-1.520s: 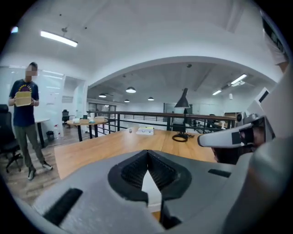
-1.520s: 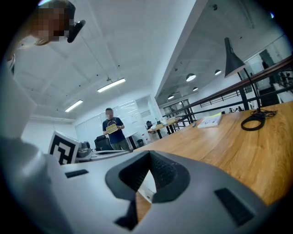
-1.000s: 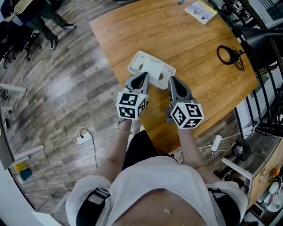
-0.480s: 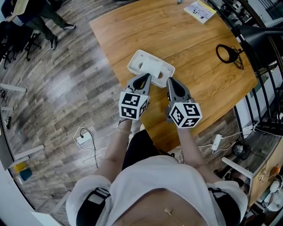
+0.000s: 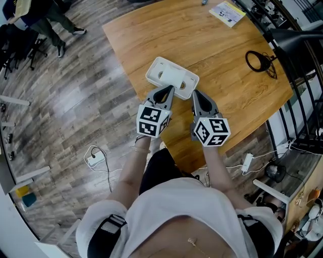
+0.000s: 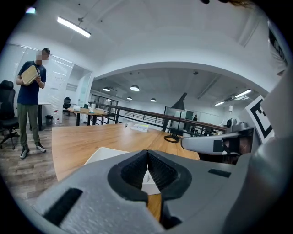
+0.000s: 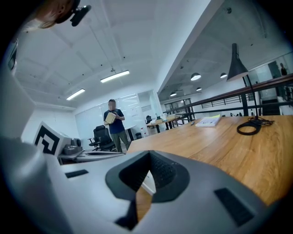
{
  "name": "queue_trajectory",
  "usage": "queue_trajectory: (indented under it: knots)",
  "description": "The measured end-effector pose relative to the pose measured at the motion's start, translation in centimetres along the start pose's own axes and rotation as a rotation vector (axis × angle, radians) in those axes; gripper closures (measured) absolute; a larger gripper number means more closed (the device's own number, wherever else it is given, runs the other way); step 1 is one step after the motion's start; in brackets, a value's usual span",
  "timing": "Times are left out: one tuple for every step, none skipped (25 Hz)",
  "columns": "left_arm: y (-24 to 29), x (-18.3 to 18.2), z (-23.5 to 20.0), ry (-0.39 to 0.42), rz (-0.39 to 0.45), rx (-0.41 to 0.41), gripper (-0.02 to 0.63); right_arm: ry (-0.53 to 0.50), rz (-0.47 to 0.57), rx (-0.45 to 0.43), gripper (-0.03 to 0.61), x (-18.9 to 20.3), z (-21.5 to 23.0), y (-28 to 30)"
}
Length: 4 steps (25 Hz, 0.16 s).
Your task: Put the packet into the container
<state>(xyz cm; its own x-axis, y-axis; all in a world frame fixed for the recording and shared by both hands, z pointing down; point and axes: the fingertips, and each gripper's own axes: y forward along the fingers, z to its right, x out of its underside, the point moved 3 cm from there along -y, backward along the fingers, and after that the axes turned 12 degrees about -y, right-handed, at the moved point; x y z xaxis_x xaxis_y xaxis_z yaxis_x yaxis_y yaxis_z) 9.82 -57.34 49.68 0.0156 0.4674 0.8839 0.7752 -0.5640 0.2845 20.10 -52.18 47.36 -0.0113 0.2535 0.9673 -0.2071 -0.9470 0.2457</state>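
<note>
I see only one container [image 5: 154, 66], a shallow white tray that lies on the wooden table [image 5: 212, 45] just in front of both tools. It has a round hollow [image 5: 161, 76] at its left end and a second one [image 5: 184, 87] near its right end; both look empty from the head view. A flat white piece [image 5: 174, 75] lies across the middle between them. I cannot tell if this is the packet, because it is white on white and its edges do not show clearly. The left gripper [image 5: 166, 90] points at the near left part of the tray, its jaws pressed together with nothing between them. The right gripper [image 5: 196, 93] points at the near right corner, its jaws together as well and holding nothing. In both gripper views the grey jaws cover most of the tray, so only white slivers of it show around and through them, and its inside is hidden there. Farther on the table lie a booklet [image 5: 228, 12] and a black cable loop [image 5: 260, 61], well apart from the tray. A person [image 6: 29, 91] stands on the floor beyond the table, holding something pale that I cannot make out.
</note>
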Motion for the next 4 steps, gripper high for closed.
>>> queue_trajectory:
  knots:
    - [-0.08, 0.09, 0.07, 0.005, -0.003, 0.001, 0.604, -0.002, -0.001, 0.0, 0.568, 0.01, -0.06, -0.06]
    - [-0.16, 0.16, 0.15, 0.009, -0.006, 0.002, 0.604, -0.003, -0.002, 0.0, 0.568, 0.03, -0.12, -0.13]
    - [-0.23, 0.23, 0.24, 0.012, -0.009, 0.004, 0.604, -0.003, -0.002, 0.0, 0.568, 0.04, -0.16, -0.21]
    - [-0.3, 0.28, 0.34, 0.016, -0.011, 0.006, 0.604, -0.003, -0.003, 0.001, 0.568, 0.06, -0.2, -0.29]
